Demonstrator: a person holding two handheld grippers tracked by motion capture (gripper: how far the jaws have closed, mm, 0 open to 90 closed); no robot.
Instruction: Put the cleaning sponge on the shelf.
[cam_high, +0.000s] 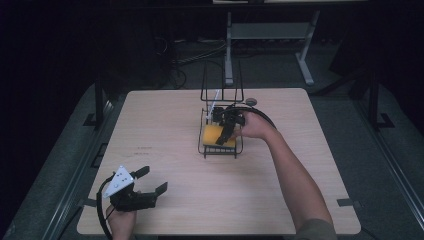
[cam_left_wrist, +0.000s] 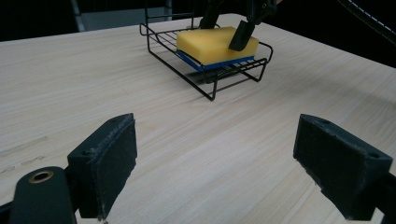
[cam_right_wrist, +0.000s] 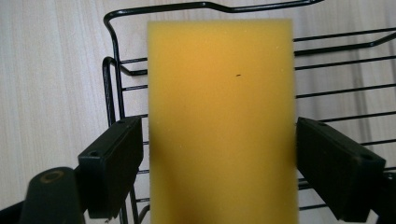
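A yellow sponge with a blue underside lies flat in a black wire rack near the table's middle. My right gripper reaches down over it, open, one jaw on each long side of the sponge. In the right gripper view a thin gap shows at the left jaw, while the right jaw sits at the sponge's edge. My left gripper is open and holds nothing, low over the front left of the table. Its own view shows the sponge, the rack and the right gripper ahead.
The rack has a tall wire back at its far end, with a white item at its foot. A small round grey object lies by the far edge. Bare wood table spreads around the rack; beyond it are a dark floor and cables.
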